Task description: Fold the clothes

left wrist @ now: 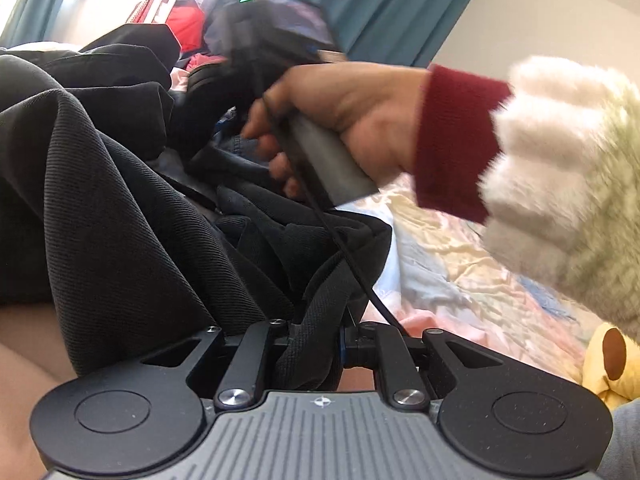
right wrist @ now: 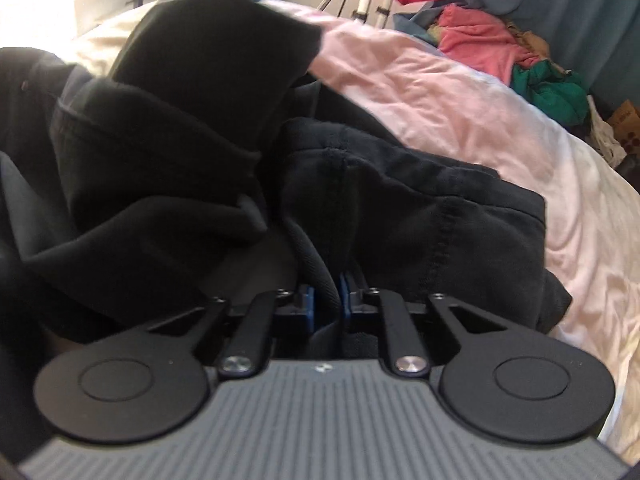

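Left gripper (left wrist: 316, 344) pinches a ribbed edge of the black woven garment (left wrist: 120, 200), bunched near-left over the pastel bedsheet (left wrist: 460, 256). Right gripper (right wrist: 327, 300), blue pads closed on another fold, should likely spread it flat.

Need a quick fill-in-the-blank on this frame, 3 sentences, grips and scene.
1. Both grippers are shut on a garment whose colour is ____.
2. The hand gripping the right gripper's handle wears a cuff coloured ____.
3. In the right wrist view, the bedsheet beside the garment is pale ____.

Missing words: black; red; pink
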A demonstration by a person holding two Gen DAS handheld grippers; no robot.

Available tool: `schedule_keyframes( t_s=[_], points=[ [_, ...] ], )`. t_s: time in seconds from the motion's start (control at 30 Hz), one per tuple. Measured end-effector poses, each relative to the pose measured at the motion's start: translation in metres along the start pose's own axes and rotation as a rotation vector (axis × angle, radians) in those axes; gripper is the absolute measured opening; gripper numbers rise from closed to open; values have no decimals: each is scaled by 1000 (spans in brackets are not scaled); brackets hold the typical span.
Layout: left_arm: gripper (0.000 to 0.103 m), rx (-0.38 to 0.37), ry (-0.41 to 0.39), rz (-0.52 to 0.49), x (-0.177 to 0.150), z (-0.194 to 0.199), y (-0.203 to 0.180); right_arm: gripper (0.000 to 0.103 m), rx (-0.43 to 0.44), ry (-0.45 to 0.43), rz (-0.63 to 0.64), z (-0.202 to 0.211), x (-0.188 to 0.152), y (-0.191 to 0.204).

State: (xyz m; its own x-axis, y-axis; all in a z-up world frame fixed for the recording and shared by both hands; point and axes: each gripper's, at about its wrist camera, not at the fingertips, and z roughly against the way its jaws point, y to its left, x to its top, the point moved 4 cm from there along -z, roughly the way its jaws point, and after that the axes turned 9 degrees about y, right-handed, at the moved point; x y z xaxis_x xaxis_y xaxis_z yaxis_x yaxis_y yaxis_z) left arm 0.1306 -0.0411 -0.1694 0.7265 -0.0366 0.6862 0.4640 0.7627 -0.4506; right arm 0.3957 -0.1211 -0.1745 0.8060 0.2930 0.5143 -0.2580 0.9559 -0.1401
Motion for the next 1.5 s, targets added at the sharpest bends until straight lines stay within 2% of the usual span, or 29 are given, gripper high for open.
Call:
schedule_keyframes(
  t_s=[0.1,0.3,0.37,0.47,0.63,0.7,0.8,0.87,0.93,0.97,1.1,1.17,1.23,1.3,1.37,1.43,1.5],
  points=[
    [14,2,-14,-24,-2,3,-5,7,-10,-112,-125,39,-8,-38],
    [15,63,-42,-129,-10,13,-25,7,-76,-370,-539,143,-81,-157],
    [17,88,-44,-168,-13,16,-32,7,-121,-398,-688,164,-124,-195],
    [20,117,-47,-193,-17,19,-41,7,-100,-370,-928,175,-204,-244],
    [23,197,-29,-230,-20,20,-53,7,126,-207,-1267,149,-315,-268],
    [26,226,-26,-242,-21,21,-56,9,242,-217,-1398,136,-336,-264],
    [28,256,-30,-257,-23,23,-60,11,336,-241,-1510,126,-350,-262],
    [28,271,-35,-262,-26,24,-63,21,400,-259,-1555,118,-350,-265],
    [28,288,-36,-274,-26,24,-64,60,431,-246,-1578,109,-351,-265],
    [28,294,-37,-280,-26,22,-64,61,431,-240,-1574,105,-351,-266],
    [29,306,-43,-294,-29,21,-65,59,381,-224,-1511,93,-343,-271],
    [29,306,-45,-298,-28,21,-64,51,340,-229,-1458,89,-334,-275],
    [29,303,-45,-296,-28,22,-65,18,285,-228,-1395,88,-327,-276],
    [29,302,-46,-303,-27,21,-65,9,231,-219,-1351,90,-321,-276],
    [31,314,-59,-341,-26,21,-68,7,136,-247,-1309,100,-313,-275],
    [38,341,-92,-413,-25,23,-77,7,83,-320,-1297,113,-307,-278],
    [52,331,-117,-473,-24,31,-87,7,56,-404,-1284,126,-305,-286]
  ],
)
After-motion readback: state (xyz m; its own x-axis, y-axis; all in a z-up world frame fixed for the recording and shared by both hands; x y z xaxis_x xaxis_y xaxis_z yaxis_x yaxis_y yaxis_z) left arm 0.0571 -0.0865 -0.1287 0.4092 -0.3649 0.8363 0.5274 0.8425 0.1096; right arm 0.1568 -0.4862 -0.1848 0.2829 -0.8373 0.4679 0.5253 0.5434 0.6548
